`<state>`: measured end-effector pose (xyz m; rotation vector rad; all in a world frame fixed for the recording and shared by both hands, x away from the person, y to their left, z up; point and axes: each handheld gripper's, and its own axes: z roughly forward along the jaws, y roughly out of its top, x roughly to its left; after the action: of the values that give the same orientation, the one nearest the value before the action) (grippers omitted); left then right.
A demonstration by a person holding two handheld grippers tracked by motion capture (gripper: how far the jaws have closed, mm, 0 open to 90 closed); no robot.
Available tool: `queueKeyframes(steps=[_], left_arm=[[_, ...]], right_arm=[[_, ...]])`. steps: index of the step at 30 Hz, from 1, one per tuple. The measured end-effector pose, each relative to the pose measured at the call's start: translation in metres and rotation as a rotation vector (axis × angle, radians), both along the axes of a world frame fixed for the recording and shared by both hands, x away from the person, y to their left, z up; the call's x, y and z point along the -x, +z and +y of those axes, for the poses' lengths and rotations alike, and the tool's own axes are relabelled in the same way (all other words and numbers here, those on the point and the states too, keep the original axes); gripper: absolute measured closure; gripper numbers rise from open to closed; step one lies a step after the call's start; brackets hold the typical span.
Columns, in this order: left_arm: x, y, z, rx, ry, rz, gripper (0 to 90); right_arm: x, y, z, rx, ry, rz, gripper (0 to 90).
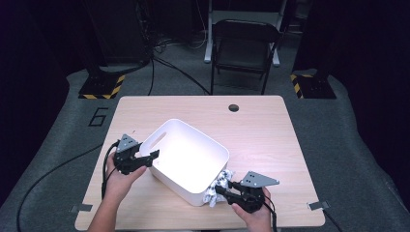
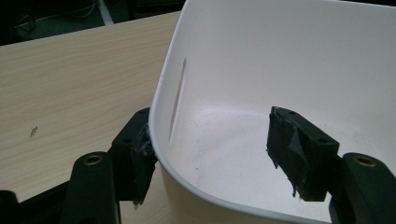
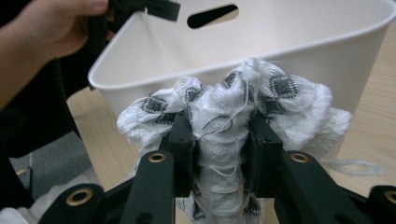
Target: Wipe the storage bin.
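Nearest the fixed camera, two hands come in from the bottom edge, one gripper in each. Right gripper (image 1: 223, 191) sits at the table's near edge, jaws pinched on one bunched white cloth (image 1: 216, 186) with a dark diamond pattern. In the right gripper view the cloth (image 3: 219, 126) bulges out on both sides of the jaws and above them, so the grip is firm and partly closed on the thick wad. A loose thread loop lies on the wood beside it.

Cloth location: outside the bin, touching or just beside its near corner wall, near rim height. Judged purpose: the cloth is gathered into a lump so it can be carried over the rim and dropped inside in one piece.

One white plastic bin (image 1: 170, 180) stands mid-table, angled. It appears to hold nothing so far. Two slot handles can be counted, one in each end wall.

Left gripper (image 1: 151, 157) straddles the bin's left rim. In the left gripper view one jaw is outside the wall and seems to touch it; the other jaw stands inside, well clear of the wall. So the jaws are wide and not clamped. Likely it steadies the bin against sliding.

One wooden table (image 1: 261, 130), with one round hole near its far edge. Beyond it, one folding chair (image 1: 245, 46) and two striped stand bases on grey floor.
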<state>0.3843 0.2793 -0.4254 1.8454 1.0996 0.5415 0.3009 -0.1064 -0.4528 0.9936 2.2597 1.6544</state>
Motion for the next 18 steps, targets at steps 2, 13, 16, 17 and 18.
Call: queueKeyframes(steps=[2, 13, 16, 17, 18], left_arm=[[0.000, 0.000, -0.001, -0.003, 0.000, -0.003, 34.5], [0.001, 0.001, -0.003, -0.016, -0.007, 0.002, 34.4], [0.001, 0.001, -0.002, -0.017, -0.016, 0.007, 34.6], [0.001, 0.002, -0.002, -0.017, -0.017, 0.008, 34.6], [0.001, 0.002, -0.002, -0.020, -0.017, 0.011, 34.7]], right_arm=[[0.000, 0.002, -0.001, -0.013, 0.006, -0.002, 67.7], [-0.010, -0.027, 0.004, 0.091, -0.020, 0.069, 68.8], [-0.011, -0.039, 0.005, 0.119, -0.006, 0.108, 68.9], [-0.012, -0.041, 0.006, 0.136, -0.007, 0.113, 68.9], [-0.013, -0.043, 0.007, 0.147, -0.011, 0.118, 68.9]])
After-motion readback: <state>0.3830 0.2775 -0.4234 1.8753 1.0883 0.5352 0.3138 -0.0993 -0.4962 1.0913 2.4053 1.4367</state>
